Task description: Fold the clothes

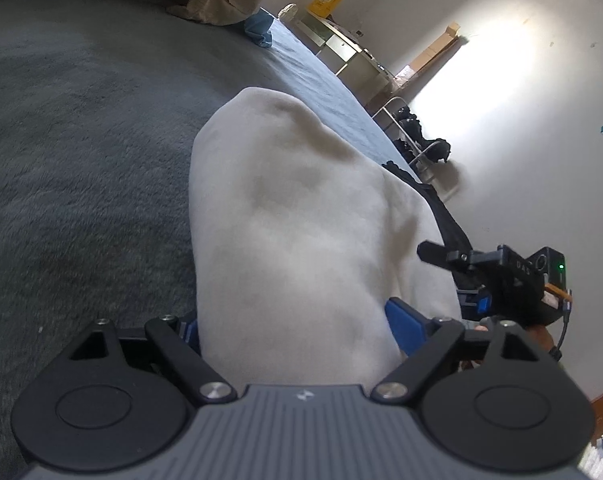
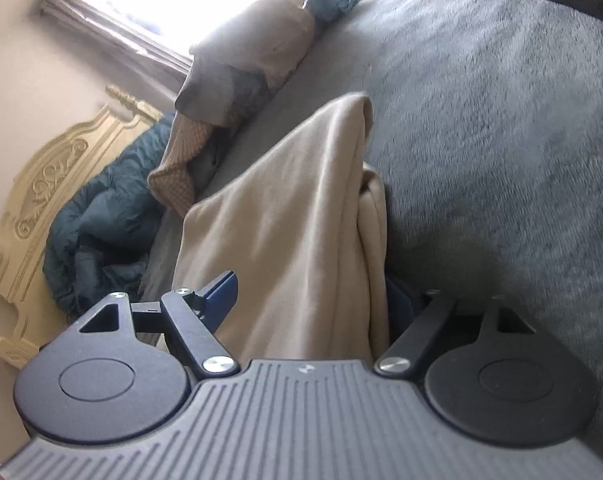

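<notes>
So both tongs are splayed wide with the soft cream fleece garment (image 1: pixel 297 232) running up between the fingers. On the right tongs (image 2: pixel 313 300) there's a clear gap at the one blue pad I can see, so nothing's pinched; the left tongs (image 1: pixel 297 320) look the same. The cloth lies draped over the grey plush bed cover (image 1: pixel 81 140), stretching ahead of both tongs. Risk: lifting now lets the fleece slide out and the 2 layers slump, undoing the fold.
</notes>
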### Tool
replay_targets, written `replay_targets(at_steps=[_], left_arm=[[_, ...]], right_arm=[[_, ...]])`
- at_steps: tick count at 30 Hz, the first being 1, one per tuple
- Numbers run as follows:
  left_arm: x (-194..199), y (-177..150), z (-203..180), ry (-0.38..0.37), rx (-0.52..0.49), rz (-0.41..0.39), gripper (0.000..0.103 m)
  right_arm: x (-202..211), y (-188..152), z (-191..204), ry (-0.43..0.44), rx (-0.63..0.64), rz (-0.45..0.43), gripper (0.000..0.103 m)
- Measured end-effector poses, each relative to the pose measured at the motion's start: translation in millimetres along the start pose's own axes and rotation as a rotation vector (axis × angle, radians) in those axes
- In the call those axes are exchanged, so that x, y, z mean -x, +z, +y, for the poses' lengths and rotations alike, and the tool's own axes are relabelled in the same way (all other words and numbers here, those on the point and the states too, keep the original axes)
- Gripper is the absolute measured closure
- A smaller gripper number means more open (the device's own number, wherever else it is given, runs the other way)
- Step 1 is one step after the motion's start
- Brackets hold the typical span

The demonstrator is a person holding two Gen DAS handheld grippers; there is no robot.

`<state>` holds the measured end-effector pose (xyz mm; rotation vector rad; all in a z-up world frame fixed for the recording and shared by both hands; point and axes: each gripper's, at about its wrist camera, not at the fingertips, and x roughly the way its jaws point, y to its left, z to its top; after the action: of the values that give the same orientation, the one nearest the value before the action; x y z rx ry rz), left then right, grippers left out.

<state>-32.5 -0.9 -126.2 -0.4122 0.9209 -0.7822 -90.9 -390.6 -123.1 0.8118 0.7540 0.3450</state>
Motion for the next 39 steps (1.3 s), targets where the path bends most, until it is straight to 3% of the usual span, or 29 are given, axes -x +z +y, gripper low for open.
replay_targets(at_steps=[4, 8, 13, 18, 24, 26, 28, 29, 32, 34, 39], left_arm=[[-5, 8, 1, -0.008, 0.026, -0.002, 0.015], [-12, 14, -2, -0.004, 0.025, -0.005, 0.015], [-4, 12, 0, -0.024, 0.049, -0.024, 0.019], [3, 3, -2, -0.033, 0.072, -0.087, 0.022], [17, -8, -1, -0.029, 0.142, -0.146, 0.023], [15, -9, 0, -0.023, 0.134, -0.140, 0.023], [13, -6, -1, -0.021, 0.127, -0.134, 0.023], [12, -4, -2, -0.021, 0.122, -0.131, 0.022], [20, -8, 2, -0.026, 0.111, -0.126, 0.021], [20, -8, 5, -0.030, 0.114, -0.126, 0.021], [23, -12, 0, -0.002, 0.087, -0.122, 0.021]], right_arm=[[-9, 4, 4, -0.011, 0.023, 0.049, 0.022], [-25, 16, -4, 0.102, -0.022, 0.038, 0.022], [-36, 21, -10, 0.161, -0.054, 0.045, 0.059], [-33, 23, 1, 0.220, 0.000, 0.010, 0.067], [-66, 55, 36, 0.244, 0.152, 0.106, 0.067], [-82, 63, 39, 0.228, 0.187, 0.156, 0.061], [-92, 68, 30, 0.182, 0.167, 0.202, 0.048], [-94, 69, 24, 0.175, 0.137, 0.220, 0.047], [-77, 68, 12, 0.181, 0.081, 0.192, 0.045], [-64, 63, 9, 0.178, 0.063, 0.163, 0.037], [-47, 43, 4, 0.146, 0.078, 0.157, 0.036]])
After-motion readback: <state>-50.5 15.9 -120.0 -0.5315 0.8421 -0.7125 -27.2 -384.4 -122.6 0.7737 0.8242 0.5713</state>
